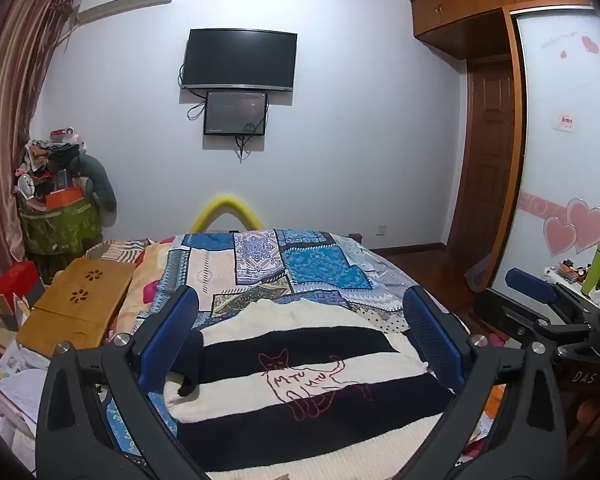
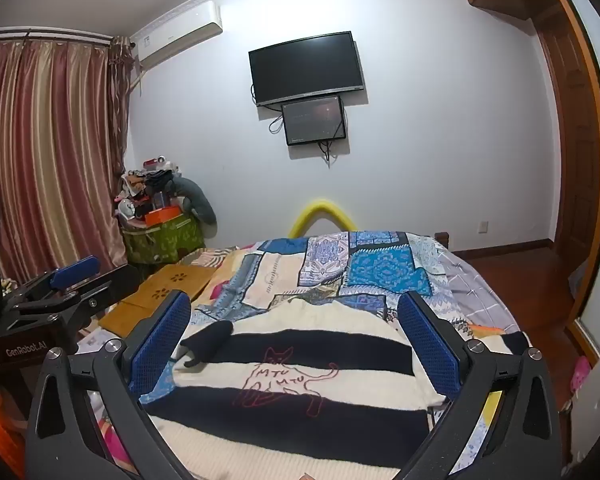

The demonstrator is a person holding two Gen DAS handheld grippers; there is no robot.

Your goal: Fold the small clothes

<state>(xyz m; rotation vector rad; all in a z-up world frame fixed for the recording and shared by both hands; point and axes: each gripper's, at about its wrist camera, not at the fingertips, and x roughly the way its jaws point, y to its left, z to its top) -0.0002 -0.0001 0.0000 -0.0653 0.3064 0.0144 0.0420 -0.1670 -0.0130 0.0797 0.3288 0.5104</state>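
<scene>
Cream and navy bands cross the sweater (image 1: pixel 300 392), which lies spread flat on the patchwork quilt (image 1: pixel 268 272) of the bed, a red outlined cat stitched at its middle. Only the left wrist view shows the heart-decorated wardrobe door (image 1: pixel 560 160); only the right wrist view takes in the full striped curtain (image 2: pixel 48 152). Left gripper (image 1: pixel 300 332) and right gripper (image 2: pixel 296 336) both hover above the sweater, jaws spread wide, holding nothing.

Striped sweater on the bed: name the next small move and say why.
Probably lower the left hand-held gripper toward the dark sleeve lying on the striped sweater. Both the left and the right hand-held gripper stand open above the garment, holding nothing.
</scene>
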